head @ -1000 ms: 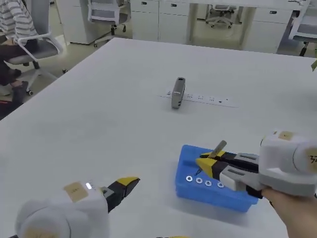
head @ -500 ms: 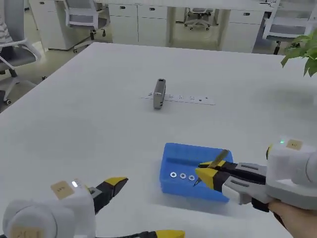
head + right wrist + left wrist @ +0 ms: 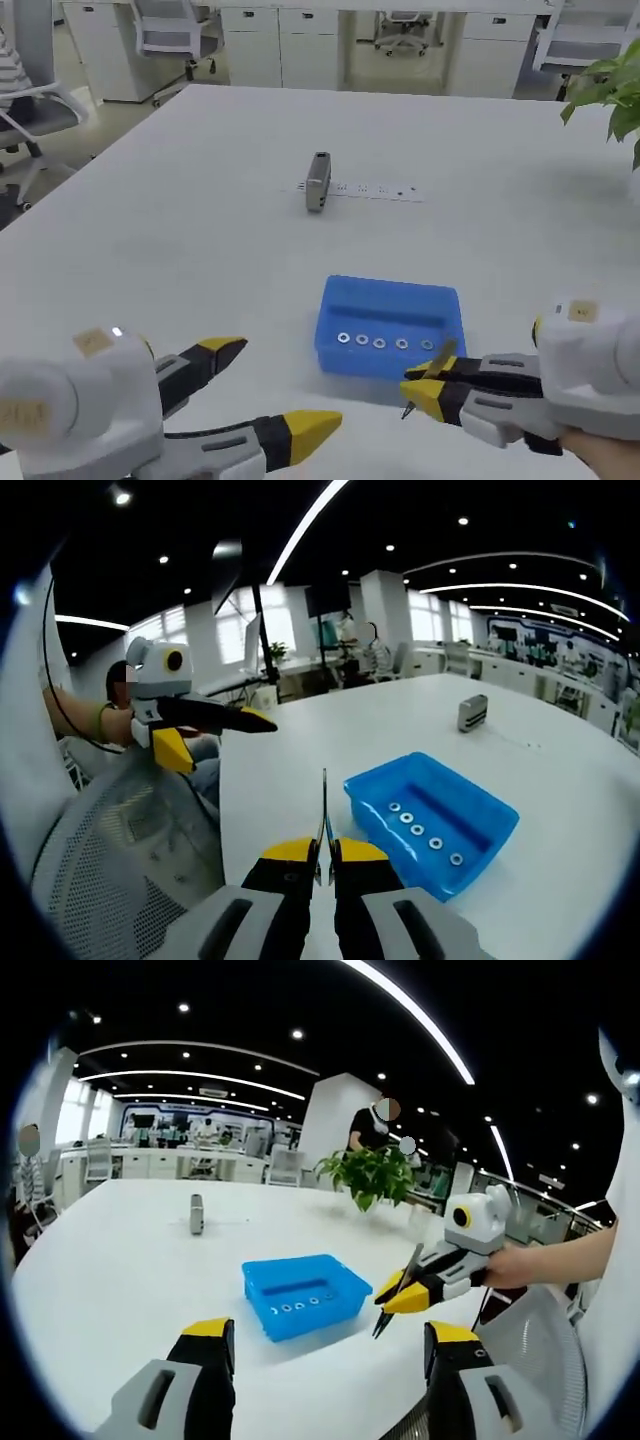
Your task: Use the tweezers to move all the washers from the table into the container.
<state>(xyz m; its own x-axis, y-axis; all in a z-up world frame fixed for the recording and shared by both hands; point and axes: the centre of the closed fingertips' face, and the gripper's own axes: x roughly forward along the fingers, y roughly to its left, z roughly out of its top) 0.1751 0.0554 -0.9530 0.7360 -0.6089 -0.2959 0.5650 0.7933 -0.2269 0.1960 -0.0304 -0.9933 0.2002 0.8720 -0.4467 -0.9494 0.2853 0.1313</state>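
Gripping the tweezers [image 3: 324, 810] between jaws pressed together, the right gripper [image 3: 425, 392] hangs above the white table [image 3: 200, 220], just off the near right corner of the blue container [image 3: 390, 287], with the tweezers apart from its wall. Five washers [image 3: 380, 343] lie in a row on the container's floor, toward its near side. The left gripper [image 3: 280, 385] hovers to the near left of the container, jaws wide apart around nothing. A grey block [image 3: 318, 182] stands farther back on the table.
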